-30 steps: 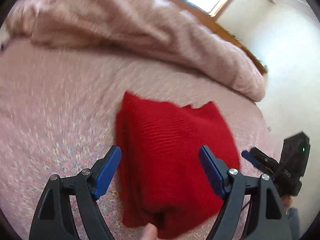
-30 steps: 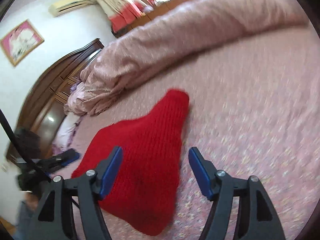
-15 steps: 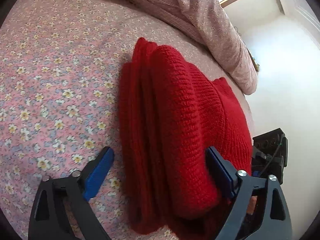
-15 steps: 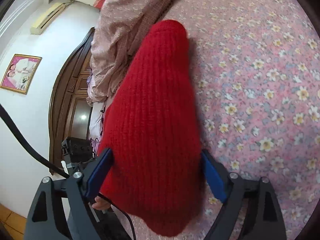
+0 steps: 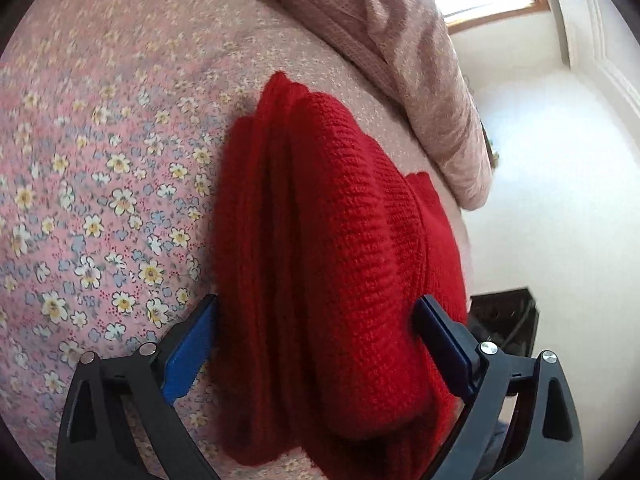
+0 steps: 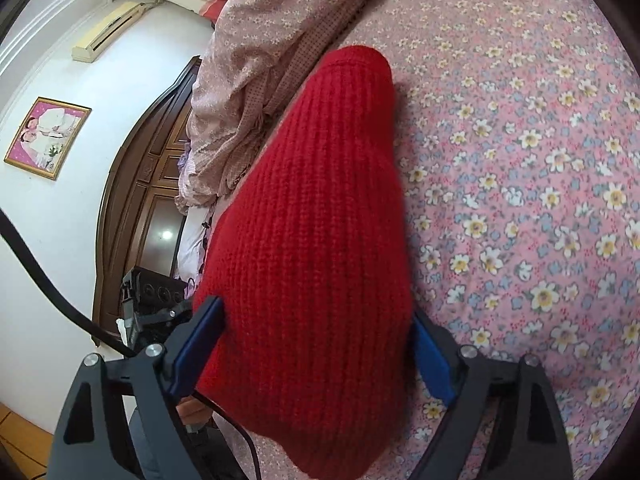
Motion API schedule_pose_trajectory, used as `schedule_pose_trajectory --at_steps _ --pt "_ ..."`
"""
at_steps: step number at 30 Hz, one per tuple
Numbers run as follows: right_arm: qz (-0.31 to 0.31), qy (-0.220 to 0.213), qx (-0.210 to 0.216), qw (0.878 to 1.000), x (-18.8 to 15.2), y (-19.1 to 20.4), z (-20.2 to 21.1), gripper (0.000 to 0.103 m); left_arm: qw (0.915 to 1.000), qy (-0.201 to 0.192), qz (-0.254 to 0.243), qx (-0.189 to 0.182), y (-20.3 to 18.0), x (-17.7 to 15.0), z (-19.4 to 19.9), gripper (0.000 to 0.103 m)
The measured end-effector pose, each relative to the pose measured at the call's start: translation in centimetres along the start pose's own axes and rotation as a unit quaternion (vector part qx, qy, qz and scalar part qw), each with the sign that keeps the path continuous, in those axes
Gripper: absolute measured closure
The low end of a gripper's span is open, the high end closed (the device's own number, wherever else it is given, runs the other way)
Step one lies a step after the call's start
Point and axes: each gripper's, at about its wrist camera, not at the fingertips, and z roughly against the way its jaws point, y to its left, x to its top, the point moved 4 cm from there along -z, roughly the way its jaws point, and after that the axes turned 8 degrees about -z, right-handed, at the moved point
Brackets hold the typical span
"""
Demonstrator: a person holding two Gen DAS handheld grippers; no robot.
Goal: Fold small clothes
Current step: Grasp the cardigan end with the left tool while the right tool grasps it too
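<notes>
A red knitted garment (image 5: 340,220) lies folded into a thick bundle on the flowered pink bedsheet (image 5: 100,200). My left gripper (image 5: 316,308) stands wide open astride its near end, one blue pad at each side of the folds. In the right wrist view the same red garment (image 6: 320,200) fills the gap of my right gripper (image 6: 316,312), which is also wide open, its pads flanking the knit. I see neither gripper squeezing the cloth. The other gripper's dark body (image 6: 152,300) shows at the left, with a hand (image 6: 192,408) beneath it.
A bunched pink quilt (image 5: 400,40) lies along the far side of the bed, close behind the garment. A dark wooden headboard (image 6: 136,208) and a white wall stand beyond. A black cable (image 6: 40,264) hangs at the left. Bare sheet (image 6: 520,160) stretches to the right.
Both grippers have come down over the red garment and their jaws have spread wider. The bundle, earlier ahead of the fingers, now sits between them. Both views have rolled.
</notes>
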Motion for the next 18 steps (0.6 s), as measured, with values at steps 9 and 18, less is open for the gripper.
schedule_pose_trajectory --at_steps 9,18 --pt "0.017 -0.011 -0.009 1.000 -0.6 0.4 0.0 0.021 0.9967 -0.006 -0.063 0.050 -2.1 -0.8 -1.2 0.023" --pt "0.082 -0.034 -0.045 0.995 -1.0 3.0 0.1 0.036 0.9913 -0.034 -0.105 0.071 -4.1 -1.0 -0.1 0.057"
